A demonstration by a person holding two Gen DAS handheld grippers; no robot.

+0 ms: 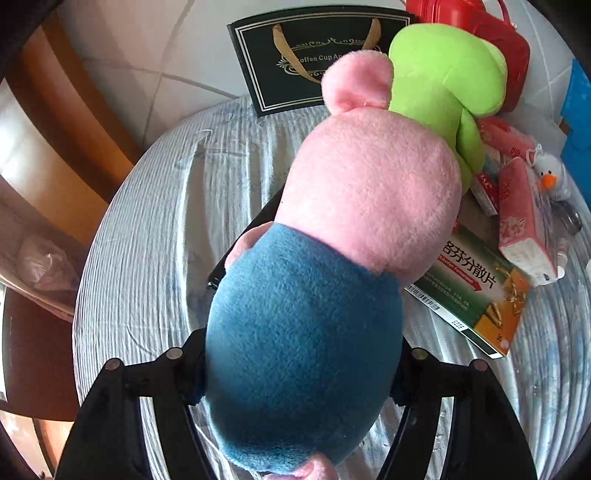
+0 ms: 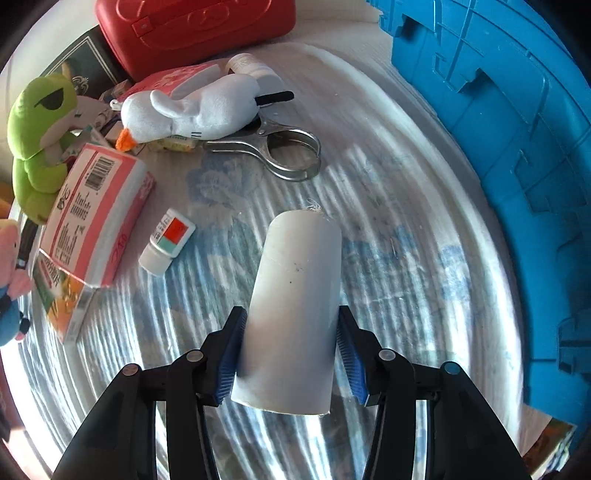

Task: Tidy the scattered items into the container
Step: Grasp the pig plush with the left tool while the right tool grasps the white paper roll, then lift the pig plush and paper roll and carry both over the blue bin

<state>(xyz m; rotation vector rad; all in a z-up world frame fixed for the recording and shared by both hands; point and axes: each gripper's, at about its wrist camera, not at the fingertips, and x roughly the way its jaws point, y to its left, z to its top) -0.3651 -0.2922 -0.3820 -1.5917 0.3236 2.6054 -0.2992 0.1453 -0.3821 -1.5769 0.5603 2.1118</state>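
My left gripper (image 1: 301,365) is shut on a pink pig plush in a blue shirt (image 1: 314,295), held above the striped cloth; the plush hides the fingertips. My right gripper (image 2: 291,354) is shut on a white cardboard tube (image 2: 295,314), its blue pads (image 2: 231,354) pressing both sides, just above the cloth. The blue plastic container (image 2: 517,147) curves along the right of the right wrist view. The pig plush also shows at the left edge of the right wrist view (image 2: 9,280).
On the cloth (image 2: 406,258) lie a green frog plush (image 2: 40,140), a white goose plush (image 2: 192,110), a metal clamp (image 2: 280,147), a pink tissue pack (image 2: 96,214), a small white bottle (image 2: 168,242), a green medicine box (image 1: 472,288), a red case (image 2: 195,33) and a black gift bag (image 1: 306,62).
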